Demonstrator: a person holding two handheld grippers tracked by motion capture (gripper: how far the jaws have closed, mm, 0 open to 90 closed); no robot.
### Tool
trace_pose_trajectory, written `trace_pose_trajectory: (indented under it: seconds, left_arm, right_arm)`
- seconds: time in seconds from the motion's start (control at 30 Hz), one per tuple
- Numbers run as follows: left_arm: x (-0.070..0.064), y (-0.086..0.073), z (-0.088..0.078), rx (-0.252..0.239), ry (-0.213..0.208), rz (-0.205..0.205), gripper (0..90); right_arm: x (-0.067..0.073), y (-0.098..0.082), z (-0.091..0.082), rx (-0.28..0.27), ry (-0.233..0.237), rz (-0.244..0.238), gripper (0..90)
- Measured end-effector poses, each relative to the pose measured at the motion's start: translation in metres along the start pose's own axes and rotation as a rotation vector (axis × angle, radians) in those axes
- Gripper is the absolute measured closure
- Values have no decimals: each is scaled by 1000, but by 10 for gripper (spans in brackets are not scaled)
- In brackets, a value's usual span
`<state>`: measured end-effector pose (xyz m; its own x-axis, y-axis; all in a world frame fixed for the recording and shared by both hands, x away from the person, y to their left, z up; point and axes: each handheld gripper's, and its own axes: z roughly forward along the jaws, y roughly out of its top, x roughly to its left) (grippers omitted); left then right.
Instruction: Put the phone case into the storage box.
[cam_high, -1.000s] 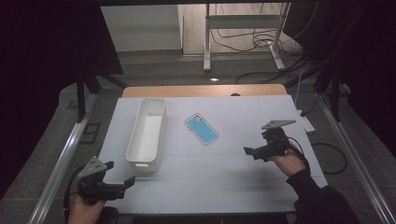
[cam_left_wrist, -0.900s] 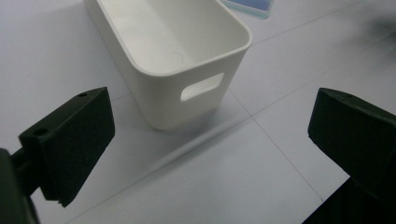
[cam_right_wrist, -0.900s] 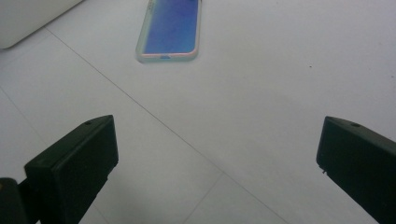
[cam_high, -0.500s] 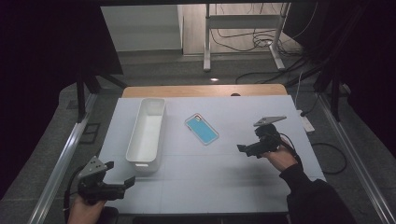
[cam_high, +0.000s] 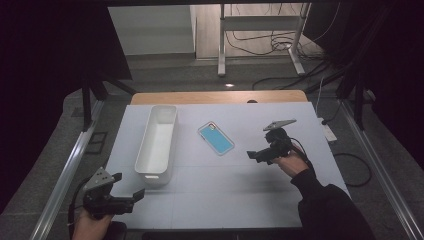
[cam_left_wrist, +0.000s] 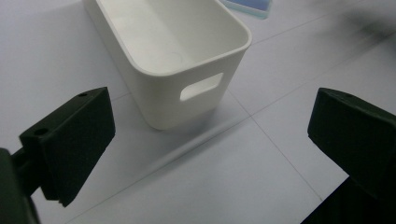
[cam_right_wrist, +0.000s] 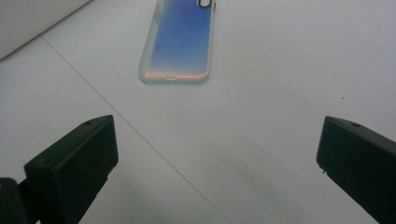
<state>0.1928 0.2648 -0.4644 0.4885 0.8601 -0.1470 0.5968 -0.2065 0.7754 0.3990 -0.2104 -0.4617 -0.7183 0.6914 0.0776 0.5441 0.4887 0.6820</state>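
So we had the right hand-held gripper (cam_high: 260, 154) out over the counter (cam_high: 225, 195), jaws spread wide apart with nothing between them; in the right gripper view the case (cam_right_wrist: 180, 39) lay flat just ahead of the jaws, short end toward us, which we guess made it the thing we were going for. In the high view the case (cam_high: 216, 138) sat near the middle of the counter, tilted on a diagonal, between the bin (cam_high: 157, 142) and the right hand-held gripper; near both, touching neither.

The left hand-held gripper (cam_high: 131, 196) was parked at the near left corner, also open and empty; in the left gripper view it looked straight at the bin (cam_left_wrist: 187, 70), at the end with the handle slot, so our guess was it waited there to steady the bin or just keep out of the way.

The bin was empty and stood upright with its long side running away from us, open top up; handy if the case was meant to drop in, though that was only our read.

The case being thin and flat on the counter, we figured the jaws would have to come down low across its narrow width; a sloppy angle could just have pushed it along the smooth top instead of gripping it.
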Motion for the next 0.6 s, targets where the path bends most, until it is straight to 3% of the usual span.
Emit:
trace_pose_trajectory:
  seconds: [0.6]
  left_arm:
    - [0, 0, 0, 1, -4, 1, 18]
  right_arm:
    - [1, 10, 26, 36, 5, -10, 0]
